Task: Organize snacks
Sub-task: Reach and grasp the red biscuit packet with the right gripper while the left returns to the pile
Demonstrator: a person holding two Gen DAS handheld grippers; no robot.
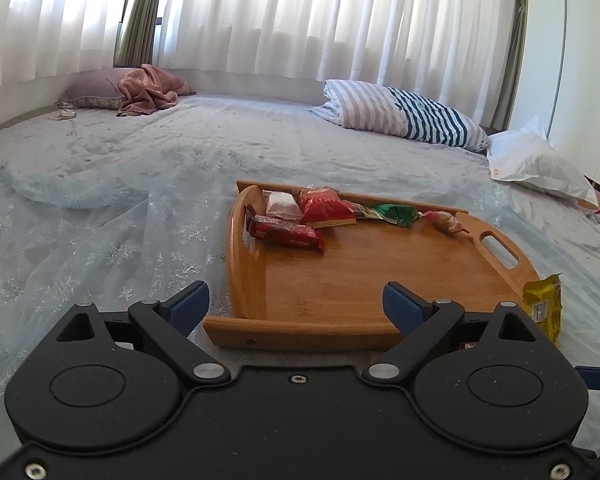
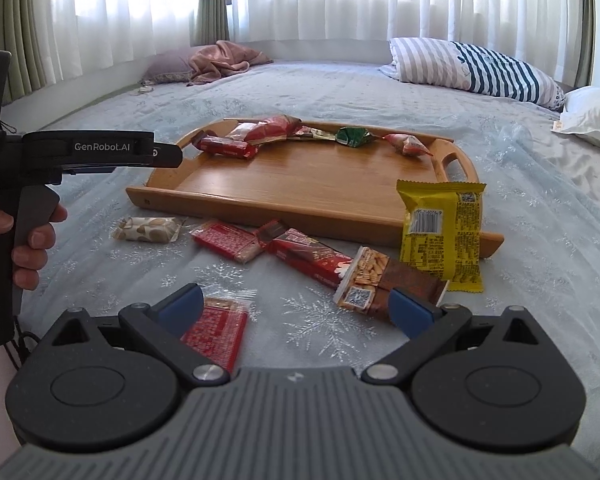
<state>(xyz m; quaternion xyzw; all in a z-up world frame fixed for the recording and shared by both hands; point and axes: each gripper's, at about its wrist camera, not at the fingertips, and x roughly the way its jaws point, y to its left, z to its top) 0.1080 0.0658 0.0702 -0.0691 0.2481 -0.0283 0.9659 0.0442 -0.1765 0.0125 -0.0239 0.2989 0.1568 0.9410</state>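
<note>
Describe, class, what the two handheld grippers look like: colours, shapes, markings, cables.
Each gripper has blue finger pads on black linkage arms with silver pivot pins, above two round black housings. The right gripper has a ribbed grey body; the left gripper is black, lettered "GenRobot.AI" on its side, with a grey trigger handle and a thin black cable below. No sleeve shows.
</note>
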